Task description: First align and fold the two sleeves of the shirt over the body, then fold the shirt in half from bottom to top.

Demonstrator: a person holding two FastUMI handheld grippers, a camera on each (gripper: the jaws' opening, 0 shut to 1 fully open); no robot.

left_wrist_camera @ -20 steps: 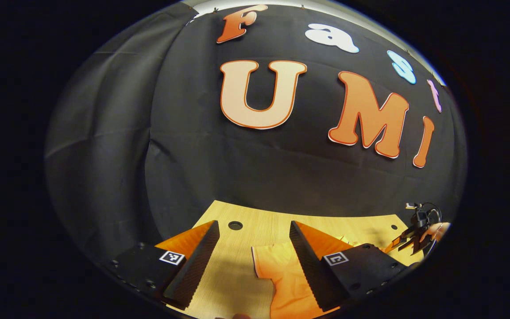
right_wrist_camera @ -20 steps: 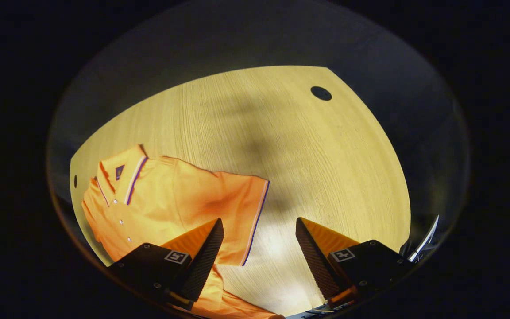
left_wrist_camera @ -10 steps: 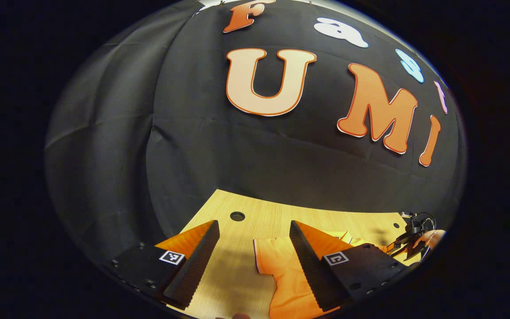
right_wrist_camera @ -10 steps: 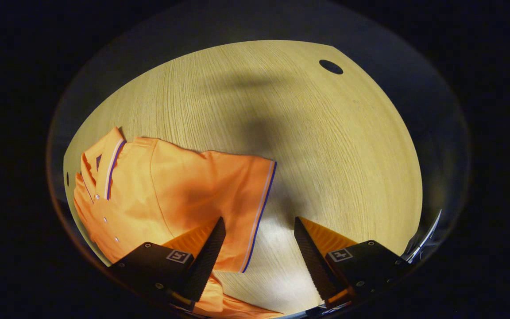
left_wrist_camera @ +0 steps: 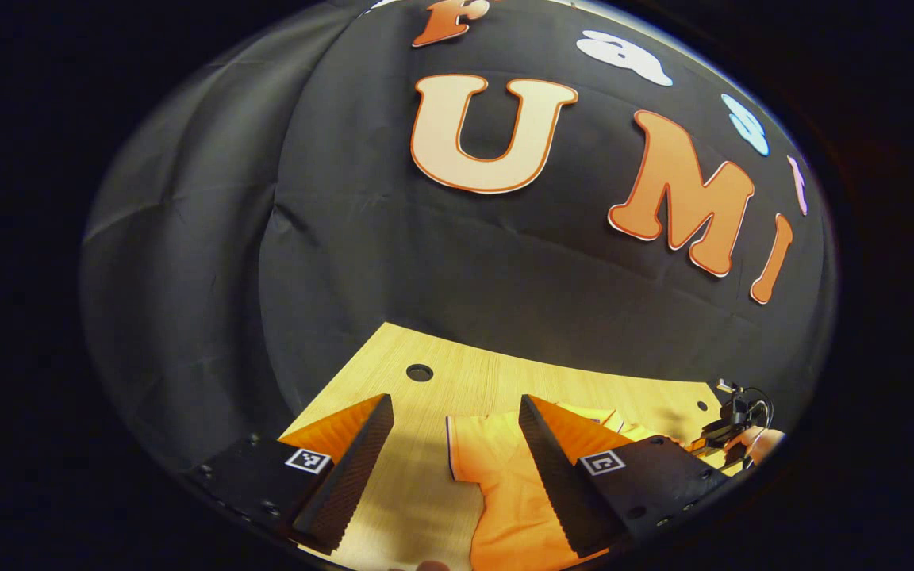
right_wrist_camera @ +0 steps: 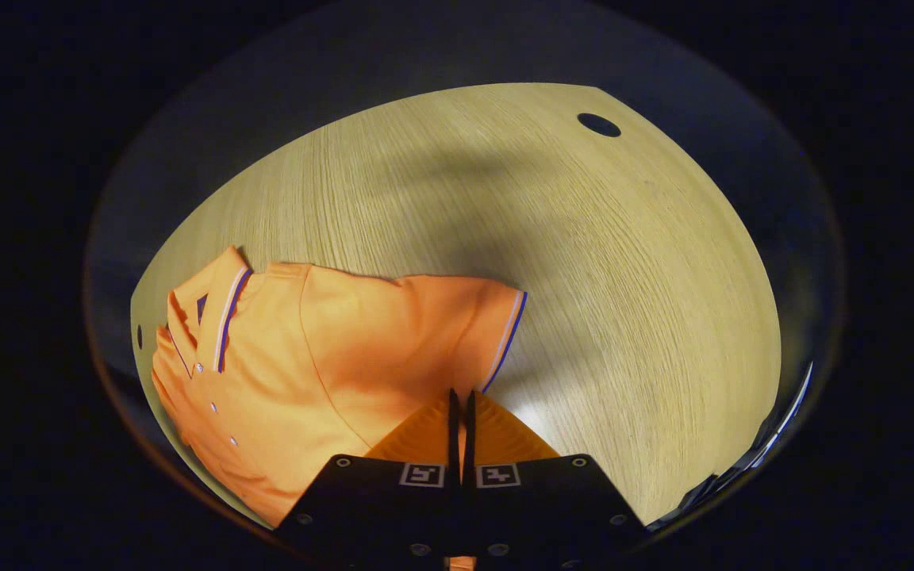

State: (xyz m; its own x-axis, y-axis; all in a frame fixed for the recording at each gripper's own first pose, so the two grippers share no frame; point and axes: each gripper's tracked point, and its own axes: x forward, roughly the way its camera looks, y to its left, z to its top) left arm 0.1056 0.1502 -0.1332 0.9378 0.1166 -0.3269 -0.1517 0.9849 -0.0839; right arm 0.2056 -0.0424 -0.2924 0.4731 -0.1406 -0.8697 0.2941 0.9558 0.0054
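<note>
An orange polo shirt (right_wrist_camera: 306, 373) lies flat on the wooden table (right_wrist_camera: 584, 277) in the right gripper view, collar (right_wrist_camera: 215, 317) to the left. Its striped-hem sleeve (right_wrist_camera: 441, 333) points right. My right gripper (right_wrist_camera: 461, 396) is shut on that sleeve's lower hem corner, fingers pressed together. In the left gripper view the other sleeve (left_wrist_camera: 477, 456) lies between the spread fingers, close to the right-hand one. My left gripper (left_wrist_camera: 455, 408) hovers open just above it, holding nothing. Far off at the right edge, the right gripper (left_wrist_camera: 723, 432) and a hand (left_wrist_camera: 758, 444) sit low over the shirt.
The booth's black cloth wall (left_wrist_camera: 425, 262) rises right behind the table's back edge. Round holes mark the tabletop (left_wrist_camera: 419, 372) (right_wrist_camera: 598, 124). Bare wood stretches to the right of and beyond the shirt in the right gripper view.
My right gripper has gone from wide open to shut on the sleeve's hem corner. The left gripper stayed open and edged a little forward and down over the other sleeve.
</note>
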